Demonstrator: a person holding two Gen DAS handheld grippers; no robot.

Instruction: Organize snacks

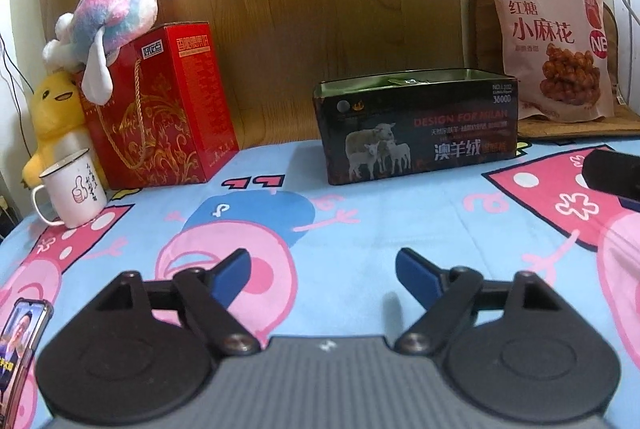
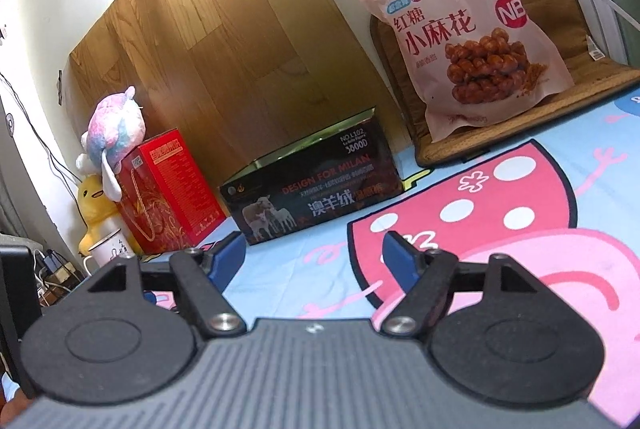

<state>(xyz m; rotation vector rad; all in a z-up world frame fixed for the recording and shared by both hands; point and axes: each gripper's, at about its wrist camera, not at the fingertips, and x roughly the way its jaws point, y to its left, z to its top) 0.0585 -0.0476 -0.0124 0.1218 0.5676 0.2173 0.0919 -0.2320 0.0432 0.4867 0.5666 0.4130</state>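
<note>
From the left wrist, the left gripper [image 1: 322, 267] is hanging released over the cartoon bedsheet [image 1: 400, 213], nothing between its blue pads. The dark tin box [image 1: 416, 137] is sitting open at the sheet's far edge, the pink snack bag [image 1: 548, 45] leaning behind its right corner.

From the right wrist, the right gripper [image 2: 314, 255] is also gaping empty, facing the tin box [image 2: 312, 189]; the snack bag [image 2: 468, 41] is standing on a woven mat [image 2: 532, 113] at the far right.

snack bag [image 1: 550, 41]: 1 | tin [image 1: 416, 133]: 1 | red box [image 1: 168, 109]: 1 | mug [image 1: 74, 189]: 1 | plush toys: 2, pink [image 1: 108, 17] and yellow [image 1: 54, 113] | phone [image 1: 20, 345]: 1 | mat [image 2: 560, 77]: 1
</note>
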